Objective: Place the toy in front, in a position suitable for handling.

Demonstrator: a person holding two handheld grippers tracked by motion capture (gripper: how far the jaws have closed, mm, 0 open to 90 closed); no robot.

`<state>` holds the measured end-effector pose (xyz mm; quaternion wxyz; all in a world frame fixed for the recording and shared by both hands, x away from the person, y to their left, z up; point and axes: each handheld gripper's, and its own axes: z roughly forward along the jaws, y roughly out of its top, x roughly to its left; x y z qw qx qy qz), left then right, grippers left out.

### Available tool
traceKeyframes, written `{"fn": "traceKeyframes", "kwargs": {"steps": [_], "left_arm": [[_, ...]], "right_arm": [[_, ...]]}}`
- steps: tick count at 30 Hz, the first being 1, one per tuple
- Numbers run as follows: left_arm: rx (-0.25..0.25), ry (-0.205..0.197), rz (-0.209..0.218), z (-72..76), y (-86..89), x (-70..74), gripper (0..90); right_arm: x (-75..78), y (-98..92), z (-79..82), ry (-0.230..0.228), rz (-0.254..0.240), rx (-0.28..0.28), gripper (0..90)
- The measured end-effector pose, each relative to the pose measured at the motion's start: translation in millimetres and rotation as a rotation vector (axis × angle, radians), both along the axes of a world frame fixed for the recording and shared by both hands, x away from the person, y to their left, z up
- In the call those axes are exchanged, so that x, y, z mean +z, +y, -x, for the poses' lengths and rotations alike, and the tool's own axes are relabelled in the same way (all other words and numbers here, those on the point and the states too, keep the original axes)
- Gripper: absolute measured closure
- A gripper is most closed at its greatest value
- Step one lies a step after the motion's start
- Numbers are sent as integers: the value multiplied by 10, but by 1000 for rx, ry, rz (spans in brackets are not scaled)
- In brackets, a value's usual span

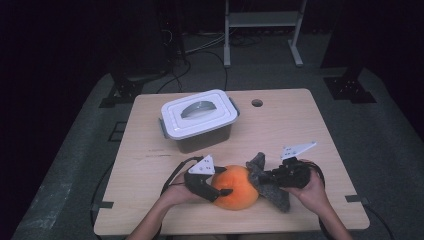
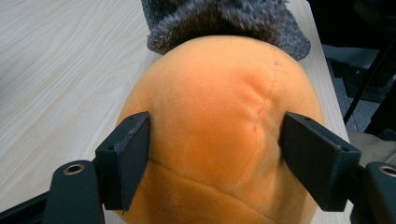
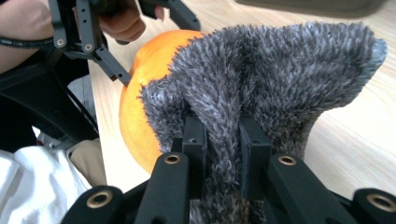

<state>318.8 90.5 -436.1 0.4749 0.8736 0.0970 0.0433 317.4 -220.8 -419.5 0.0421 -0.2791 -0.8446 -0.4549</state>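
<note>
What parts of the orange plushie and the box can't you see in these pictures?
- Orange plush toy: its lower end is cut off by the bottom edge of the left gripper view, and the grey fuzzy part covers much of it in the right gripper view.
- White-lidded box: its contents are hidden by the closed lid in the high view.
- Grey fuzzy part: whether it is joined to the toy cannot be told.

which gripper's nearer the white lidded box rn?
Left. The left gripper clamps the orange plush ball just in front of the white lidded box, nearly below it in the high view. The right gripper, pinching the grey fuzzy cloth, sits farther right.
</note>
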Motion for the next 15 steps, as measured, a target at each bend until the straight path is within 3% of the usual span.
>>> {"fn": "traceKeyframes", "kwargs": {"steps": [8,10,13,15], "left_arm": [[-2,-1,1,10,-5,0,252],[-3,0,1,12,-4,4,252],[-8,0,7,16,-13,-2,251],[-7,0,7,16,-15,-2,251]], "right_arm": [[-172,-101,30,76,74,8,749],[-114,-109,37,57,74,-1,751],[28,-49,28,11,12,-4,752],[75,8,13,-11,-5,-1,751]]}}
